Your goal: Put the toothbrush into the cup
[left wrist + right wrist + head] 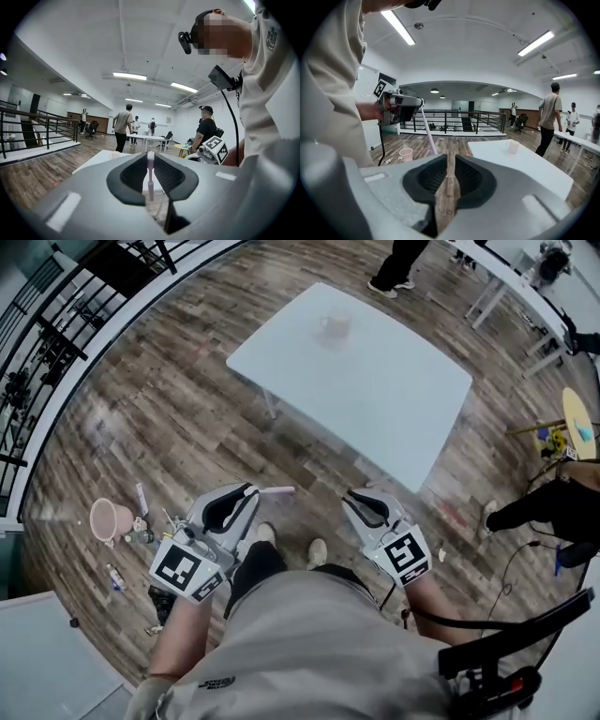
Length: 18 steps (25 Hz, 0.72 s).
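A white desk [394,399] stands on a wooden plank floor [169,418]. A black railing [56,324] curves along the floor's far-left edge. A pink container [110,518] lies on the floor with small clutter [141,526] just beside it. A round yellow table [579,418] sits at the right edge. A person in beige [123,126] stands near a long white table [147,137], under 2 ceiling strip lights [130,75].

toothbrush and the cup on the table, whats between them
Nothing stands between them. In the head view only bare wood floor and then a bare stretch of the white table separate the toothbrush from the cup.
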Each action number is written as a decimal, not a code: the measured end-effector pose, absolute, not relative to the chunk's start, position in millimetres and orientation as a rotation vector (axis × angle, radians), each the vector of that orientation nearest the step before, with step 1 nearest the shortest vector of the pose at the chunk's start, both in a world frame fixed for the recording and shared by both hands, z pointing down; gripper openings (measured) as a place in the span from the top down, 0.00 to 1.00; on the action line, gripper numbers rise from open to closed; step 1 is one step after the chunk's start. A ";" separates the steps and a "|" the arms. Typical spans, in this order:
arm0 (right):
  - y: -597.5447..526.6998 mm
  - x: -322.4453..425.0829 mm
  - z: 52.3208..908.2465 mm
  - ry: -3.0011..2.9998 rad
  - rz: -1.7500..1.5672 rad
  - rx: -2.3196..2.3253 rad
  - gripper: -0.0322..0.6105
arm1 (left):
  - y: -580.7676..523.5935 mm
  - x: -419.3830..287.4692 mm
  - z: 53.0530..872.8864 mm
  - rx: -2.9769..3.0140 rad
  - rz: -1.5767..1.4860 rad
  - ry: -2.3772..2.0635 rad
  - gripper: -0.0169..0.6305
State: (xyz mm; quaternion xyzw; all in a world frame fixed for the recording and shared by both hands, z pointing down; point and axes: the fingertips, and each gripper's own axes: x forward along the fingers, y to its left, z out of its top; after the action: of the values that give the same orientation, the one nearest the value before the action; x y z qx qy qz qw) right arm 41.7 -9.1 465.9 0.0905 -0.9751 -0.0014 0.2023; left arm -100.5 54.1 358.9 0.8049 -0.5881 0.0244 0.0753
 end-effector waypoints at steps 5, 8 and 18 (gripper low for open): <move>-51.8 -3.8 472.2 -2.685 0.007 0.340 0.88 | 1.7 -155.1 371.2 2.450 0.031 -1.686 0.90; -71.7 -27.8 460.4 -2.671 0.018 0.429 0.88 | -29.7 -184.4 371.5 2.489 0.015 -1.609 0.90; -115.6 -71.7 443.3 -2.585 0.054 0.720 0.88 | -136.8 -248.3 358.3 2.690 0.004 -1.352 0.90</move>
State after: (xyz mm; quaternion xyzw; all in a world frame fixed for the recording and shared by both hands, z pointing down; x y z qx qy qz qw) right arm -71.7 -115.6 443.3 0.2614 -0.9380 0.0195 0.2267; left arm -248.3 -136.8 358.3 0.8916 -0.4482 0.0013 0.0653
